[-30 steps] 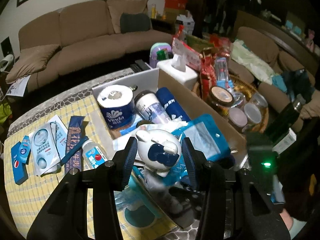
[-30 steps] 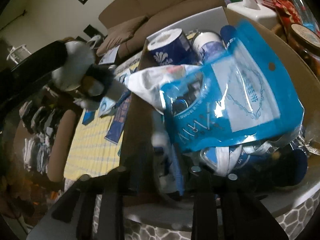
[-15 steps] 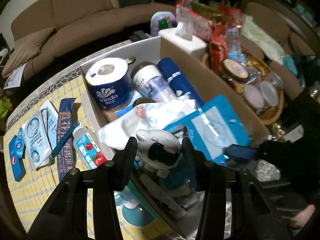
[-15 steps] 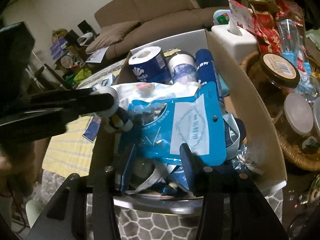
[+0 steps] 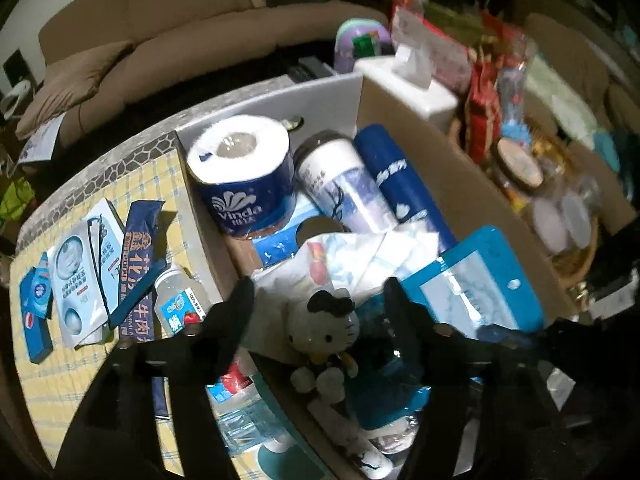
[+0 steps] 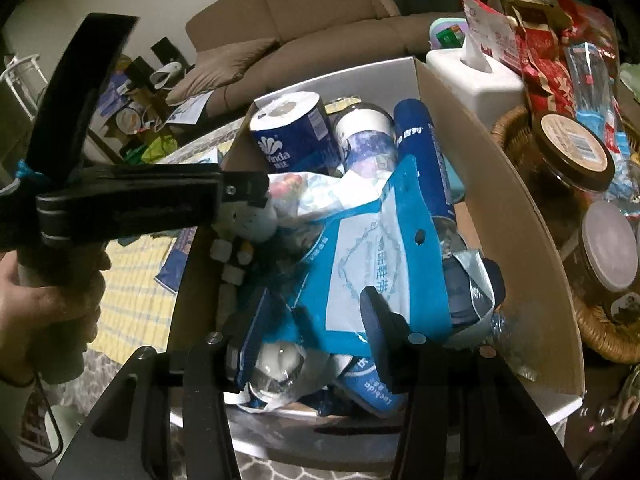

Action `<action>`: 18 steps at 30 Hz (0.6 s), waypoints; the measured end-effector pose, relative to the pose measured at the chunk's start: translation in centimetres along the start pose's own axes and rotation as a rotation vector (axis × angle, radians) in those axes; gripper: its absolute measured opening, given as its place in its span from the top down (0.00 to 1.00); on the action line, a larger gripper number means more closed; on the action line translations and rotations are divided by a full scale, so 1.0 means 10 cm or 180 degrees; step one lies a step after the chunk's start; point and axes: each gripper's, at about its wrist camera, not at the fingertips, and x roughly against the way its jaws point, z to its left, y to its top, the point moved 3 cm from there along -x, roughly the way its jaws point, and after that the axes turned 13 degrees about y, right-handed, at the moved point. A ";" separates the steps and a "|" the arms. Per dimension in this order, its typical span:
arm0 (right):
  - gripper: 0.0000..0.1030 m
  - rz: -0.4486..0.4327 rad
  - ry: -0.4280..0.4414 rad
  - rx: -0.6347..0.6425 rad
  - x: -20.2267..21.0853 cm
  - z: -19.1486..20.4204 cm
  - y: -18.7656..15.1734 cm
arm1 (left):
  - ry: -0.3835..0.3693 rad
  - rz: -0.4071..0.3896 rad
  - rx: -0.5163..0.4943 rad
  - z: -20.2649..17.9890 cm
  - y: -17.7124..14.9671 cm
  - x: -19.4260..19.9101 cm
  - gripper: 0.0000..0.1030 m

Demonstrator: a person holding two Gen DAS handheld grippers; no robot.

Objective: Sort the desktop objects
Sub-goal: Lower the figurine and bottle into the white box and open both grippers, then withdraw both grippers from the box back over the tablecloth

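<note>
Left tongs [image 5: 316, 312] spreading, clear of the cat plush [image 5: 324, 332]; right tongs [image 6: 308, 320] spreading over the box [image 6: 520, 216].

I read "Vinda" on the blue toilet roll [image 5: 240, 184] at upper left of my box, and "100%" on the small bottle [image 5: 182, 306] beside it.

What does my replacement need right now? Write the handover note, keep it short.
Left gripper: jaws opening, cat plush between them, pads clear of it; it lies in the cardboard box.
Right gripper: jaws opening over the blue pouch in the box; no grip seen.
Done: plush, pouch, tissue roll boxed.
Left: small bottle and packets on the yellow cloth beside the box.
</note>
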 end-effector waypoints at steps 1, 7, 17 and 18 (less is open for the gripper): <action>0.49 -0.0010 -0.0001 0.0000 0.00 0.00 0.01 | -0.0023 -0.0025 0.0023 0.03 -0.01 0.04 0.25; 0.25 -0.0049 -0.0043 0.0003 -0.03 0.06 0.07 | -0.0051 -0.0065 0.0138 0.27 -0.16 0.20 0.14; 0.00 -0.0079 -0.0299 0.0113 0.03 0.19 0.05 | -0.0090 -0.0037 0.0281 0.52 -0.51 0.35 0.11; 0.00 -0.0096 -0.0333 0.0130 0.05 0.20 0.04 | -0.0082 -0.0039 0.0286 0.53 -0.55 0.37 0.10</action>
